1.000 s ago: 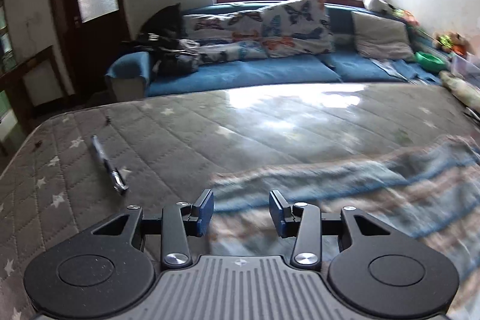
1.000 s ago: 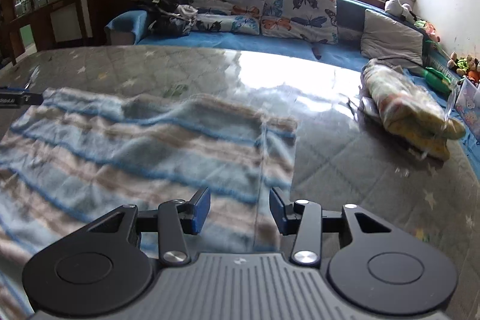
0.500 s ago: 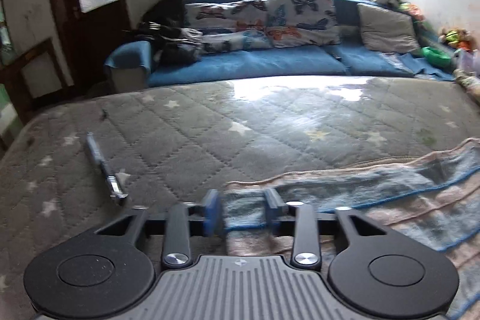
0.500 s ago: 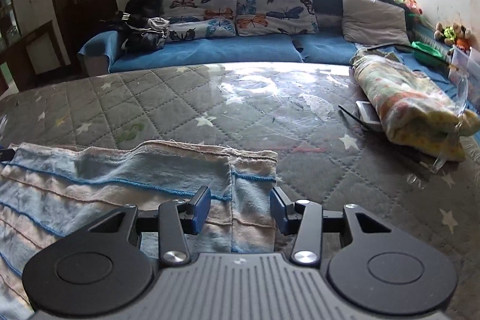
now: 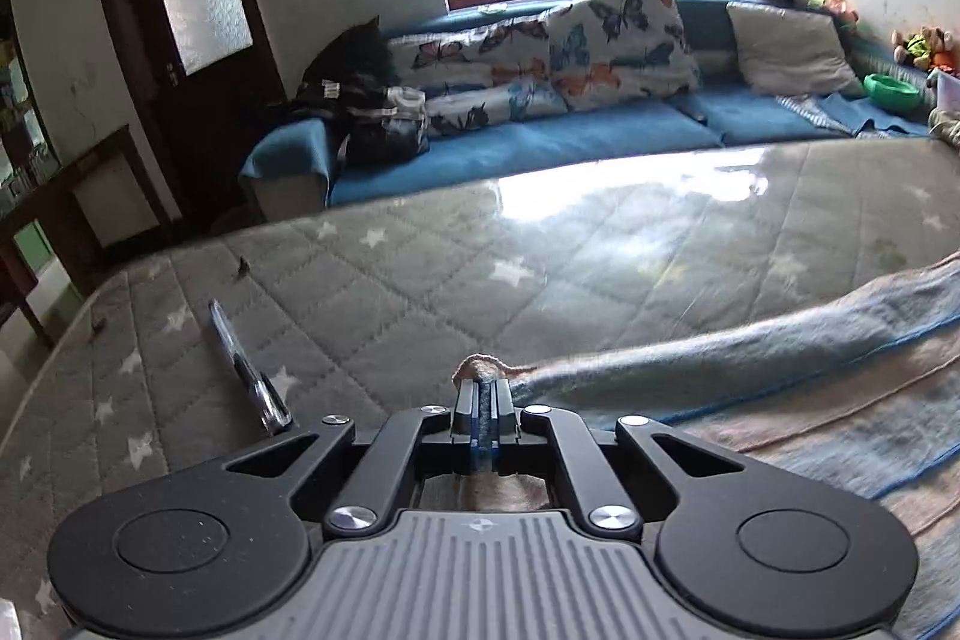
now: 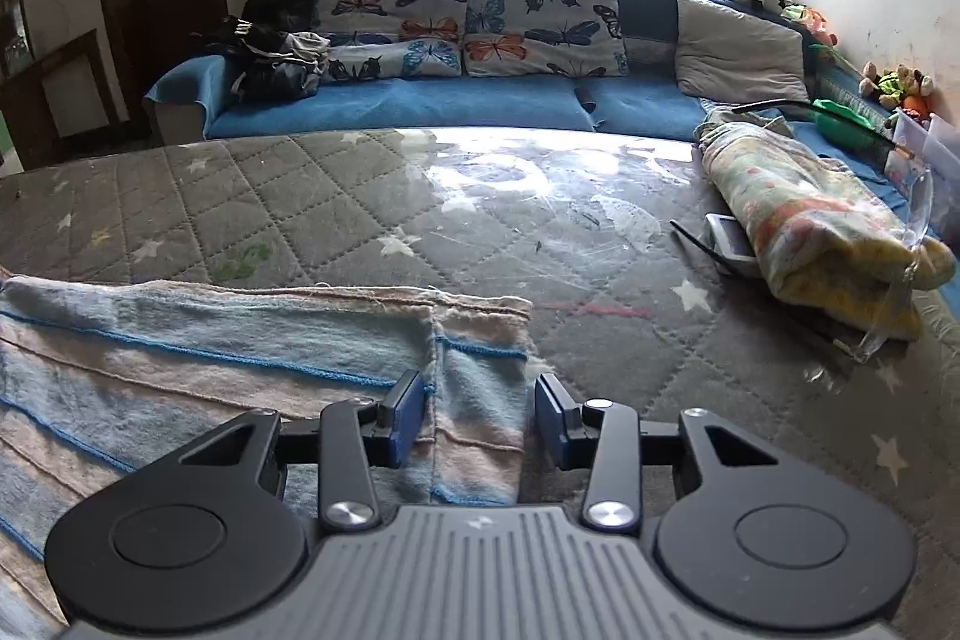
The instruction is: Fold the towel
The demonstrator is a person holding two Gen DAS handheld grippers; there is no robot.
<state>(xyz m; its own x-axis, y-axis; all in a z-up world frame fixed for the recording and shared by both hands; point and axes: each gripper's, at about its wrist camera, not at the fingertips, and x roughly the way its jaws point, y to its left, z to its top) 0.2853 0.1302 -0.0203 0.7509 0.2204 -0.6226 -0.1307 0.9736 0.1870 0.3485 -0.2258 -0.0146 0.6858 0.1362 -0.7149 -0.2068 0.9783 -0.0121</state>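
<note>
Striped towel (image 6: 240,370), blue and beige, is lying spread on the grey quilted star-print tabletop (image 6: 360,196), its folded-over right end showing a seam just beside the right gripper. Left gripper (image 5: 482,400) is clenching a corner of the towel (image 5: 750,370), a small nub of cloth poking out beyond the tips, the rest trailing off to the right. Right gripper (image 6: 477,415) is sitting released, jaws spread to either side of the towel's right-hand edge strip, which is lying between them; a pen (image 5: 246,370) is resting left of the left gripper.
</note>
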